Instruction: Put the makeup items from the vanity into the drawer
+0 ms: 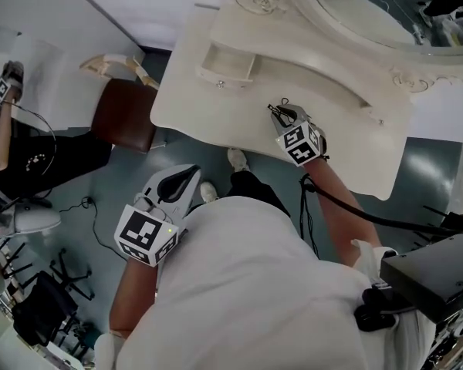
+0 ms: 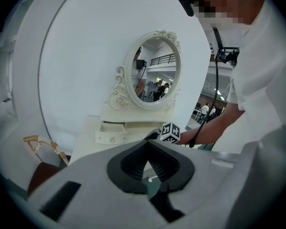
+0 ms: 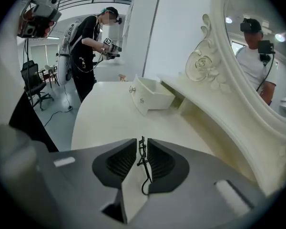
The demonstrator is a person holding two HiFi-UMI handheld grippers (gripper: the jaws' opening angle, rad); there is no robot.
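The cream vanity top (image 1: 216,122) is bare, and its small drawer (image 1: 228,64) stands pulled open at the back left; the drawer (image 3: 152,97) also shows ahead in the right gripper view. Over the middle of the vanity, my right gripper (image 1: 282,118) is shut on a thin black wire-like makeup tool (image 3: 143,163), whose looped end (image 1: 276,108) pokes out past the jaws. My left gripper (image 1: 187,177) hangs off the vanity's front edge, close to my body. Its jaws (image 2: 148,163) are together with nothing between them.
An oval mirror (image 1: 370,6) in a carved frame rises at the back of the vanity. A brown stool (image 1: 123,114) stands left of it on the floor. Another person (image 3: 88,42) works farther off, near an office chair (image 3: 33,82).
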